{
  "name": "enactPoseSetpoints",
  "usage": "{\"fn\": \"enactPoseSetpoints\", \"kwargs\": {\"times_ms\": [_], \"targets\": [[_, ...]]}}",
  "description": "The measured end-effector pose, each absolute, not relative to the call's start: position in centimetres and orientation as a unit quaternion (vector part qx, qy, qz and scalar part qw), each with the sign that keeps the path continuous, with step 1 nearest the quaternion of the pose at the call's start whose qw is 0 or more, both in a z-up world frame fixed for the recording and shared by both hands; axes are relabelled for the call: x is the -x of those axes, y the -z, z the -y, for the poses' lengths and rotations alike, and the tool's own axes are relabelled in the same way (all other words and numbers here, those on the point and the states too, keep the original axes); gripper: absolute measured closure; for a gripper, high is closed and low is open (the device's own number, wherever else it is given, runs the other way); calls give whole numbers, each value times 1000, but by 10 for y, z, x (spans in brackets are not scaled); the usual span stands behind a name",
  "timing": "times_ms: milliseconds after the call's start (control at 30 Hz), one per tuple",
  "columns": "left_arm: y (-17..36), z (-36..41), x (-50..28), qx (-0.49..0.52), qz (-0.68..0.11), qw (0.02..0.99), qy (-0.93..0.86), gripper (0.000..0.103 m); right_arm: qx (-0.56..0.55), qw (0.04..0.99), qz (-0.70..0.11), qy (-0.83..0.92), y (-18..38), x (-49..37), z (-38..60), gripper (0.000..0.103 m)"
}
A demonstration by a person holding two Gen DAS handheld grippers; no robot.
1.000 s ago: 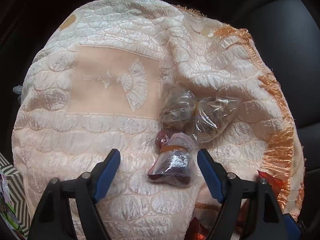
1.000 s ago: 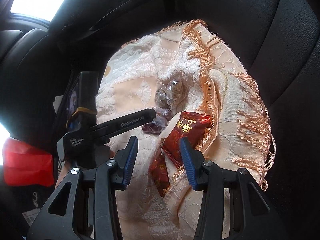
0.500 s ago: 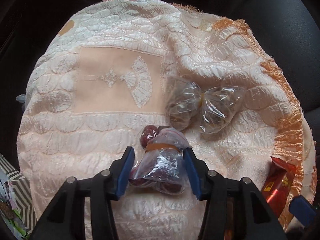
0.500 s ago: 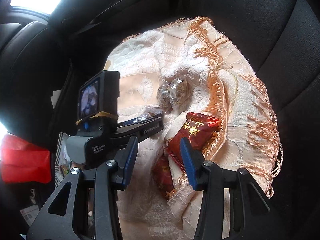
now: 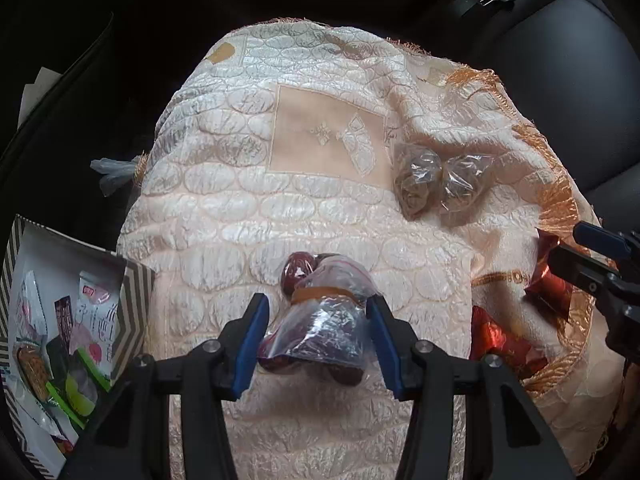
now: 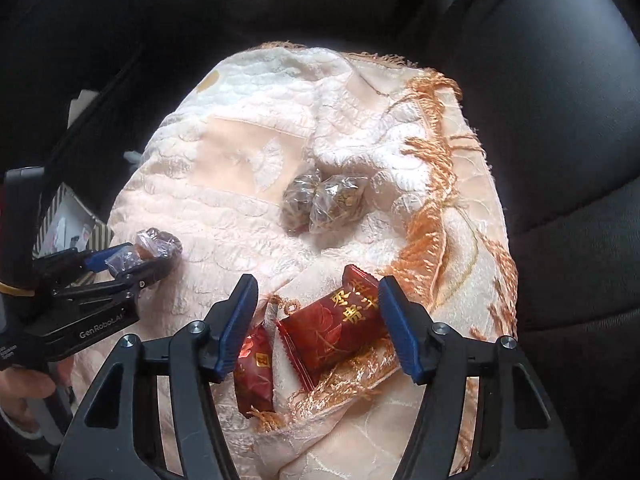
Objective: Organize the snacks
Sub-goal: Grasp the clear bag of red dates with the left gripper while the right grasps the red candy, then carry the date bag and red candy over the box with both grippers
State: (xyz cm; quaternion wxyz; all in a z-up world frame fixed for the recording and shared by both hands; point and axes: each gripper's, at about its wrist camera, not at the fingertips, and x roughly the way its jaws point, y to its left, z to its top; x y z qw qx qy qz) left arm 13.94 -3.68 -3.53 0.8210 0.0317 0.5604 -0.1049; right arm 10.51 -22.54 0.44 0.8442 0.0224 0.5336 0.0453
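My left gripper (image 5: 316, 334) is shut on a clear bag of red dates (image 5: 320, 328) tied with an orange band, held above the cream cloth (image 5: 240, 208). It also shows in the right wrist view (image 6: 132, 258). My right gripper (image 6: 318, 320) is open, its jaws either side of a large red snack packet (image 6: 340, 322). A smaller red packet (image 6: 254, 372) lies beside its left finger. A clear bag of brown snacks (image 5: 436, 184) lies on the cloth; it also shows in the right wrist view (image 6: 324, 202).
A striped box (image 5: 136, 300) holding several snack packets stands at the left of the cloth. The cloth with orange fringe (image 6: 432, 208) covers a black leather car seat (image 6: 560, 160). A scrap of blue-grey plastic (image 5: 112, 172) sticks out at the cloth's left edge.
My left gripper closed on the date bag and lifted it back and left, bringing the striped box into view. My right gripper opened wider and moved over the large red packet.
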Motion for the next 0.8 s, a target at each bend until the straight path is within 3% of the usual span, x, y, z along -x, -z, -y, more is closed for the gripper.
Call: {"fn": "enactPoseSetpoints", "kwargs": {"times_ms": [233,800], "targets": [[39,31,-123,-26,-568,816,108,50,149,802,-569,-104,15,-113,202,39],[40,27,-119,-17,-574,812,105,50,232,752,-597,-155,32,-116,193,34]]}}
